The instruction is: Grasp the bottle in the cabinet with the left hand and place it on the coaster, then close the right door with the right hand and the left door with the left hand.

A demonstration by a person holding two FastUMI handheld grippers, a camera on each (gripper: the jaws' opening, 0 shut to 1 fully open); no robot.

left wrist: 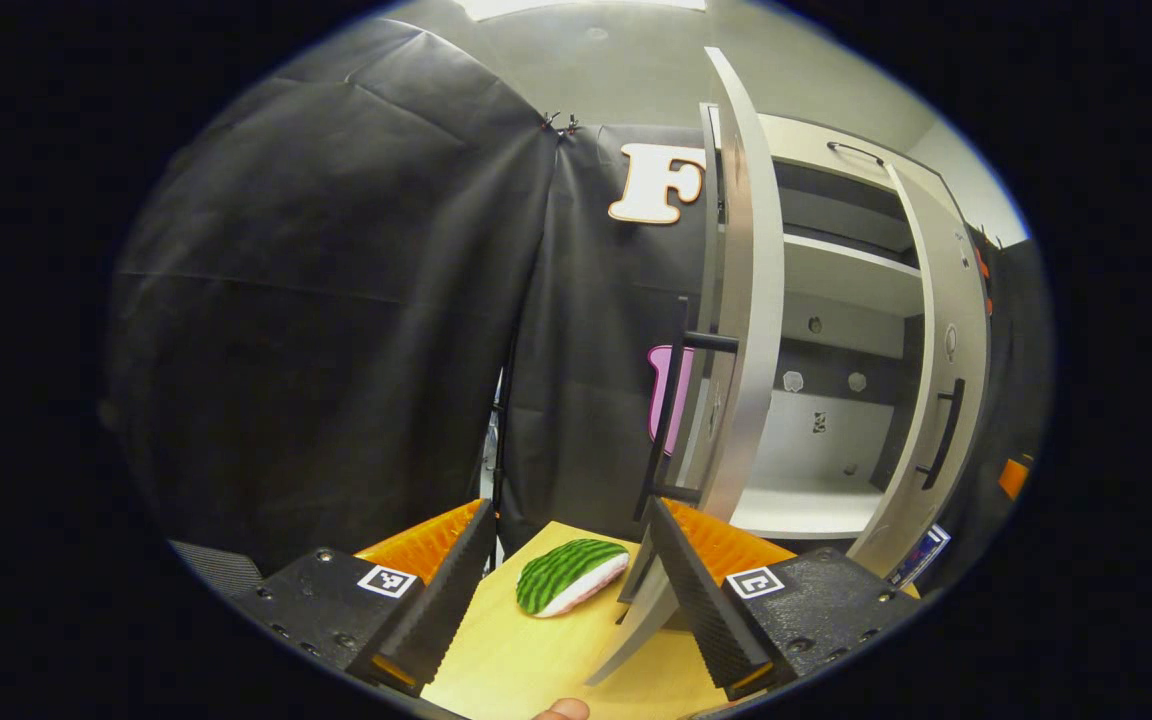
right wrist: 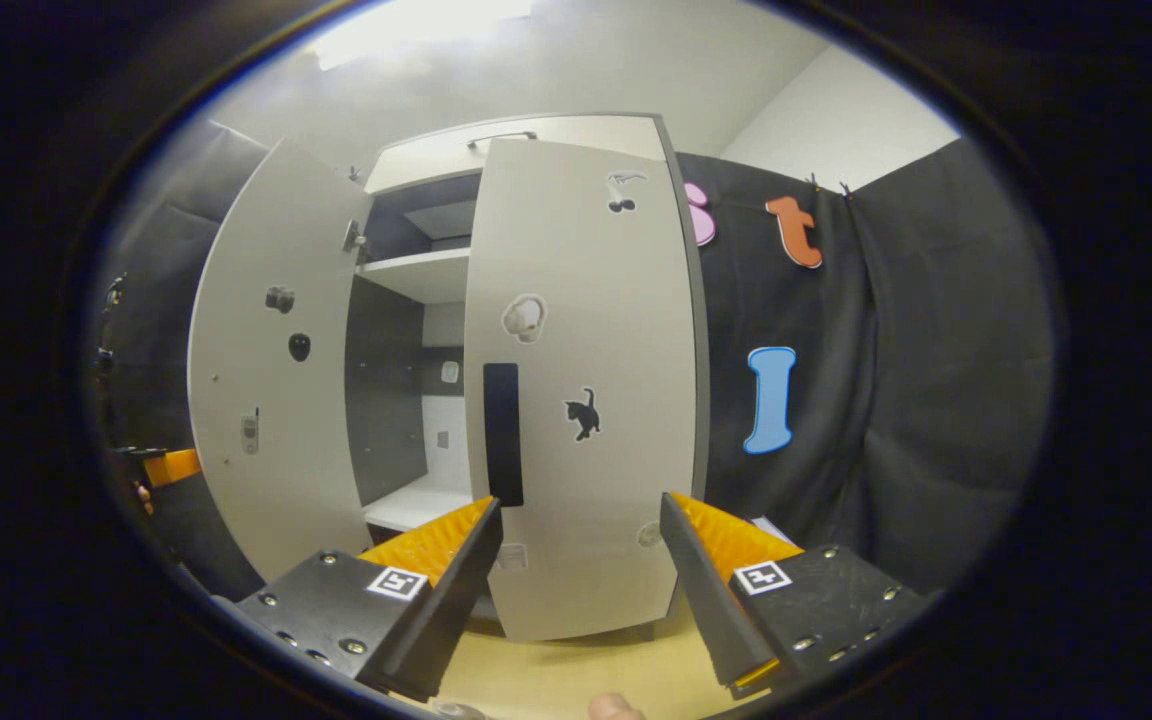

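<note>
Cabinet [right wrist: 526, 150] first: it stands on the bench [left wrist: 526, 660] with both doors swung out, and its lower shelf looks bare from here; I cannot make out the bottle or a coaster anywhere. The right door [right wrist: 586, 400] hangs part-way shut just ahead of the right tongs [right wrist: 576, 560], which are released and grasp nothing. I judge this door is the step in hand: press flat on the panel near its free edge, beside the dark handle [right wrist: 502, 432], and follow its swing rather than jabbing. The left door [left wrist: 736, 330] shows edge-on before the left tongs [left wrist: 571, 570], also released, with a green striped cushion [left wrist: 568, 576] lying between their fingers on the bench.
</note>
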